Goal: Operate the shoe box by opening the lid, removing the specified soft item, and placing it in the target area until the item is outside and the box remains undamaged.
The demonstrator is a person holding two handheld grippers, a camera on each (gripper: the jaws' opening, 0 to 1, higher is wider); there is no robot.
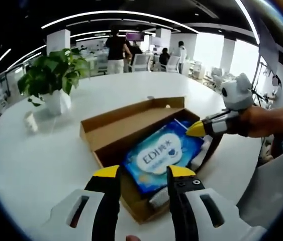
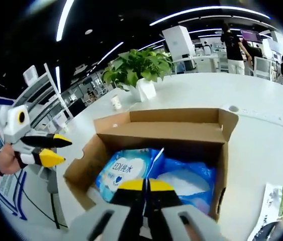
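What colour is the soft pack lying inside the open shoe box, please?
The soft pack is blue with a white cloud-shaped label; the left gripper view shows it best.

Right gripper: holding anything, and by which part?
Cannot be told: right gripper is shut above the blue tissue pack in the shoe box; no pinch visible.

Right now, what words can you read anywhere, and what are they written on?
"EDI", with two Chinese characters beside it: on the blue soft pack lying in the open shoe box.
Smaller print on the same pack: too blurred to read.
Packet on the table, in the right gripper view: print too small to read.
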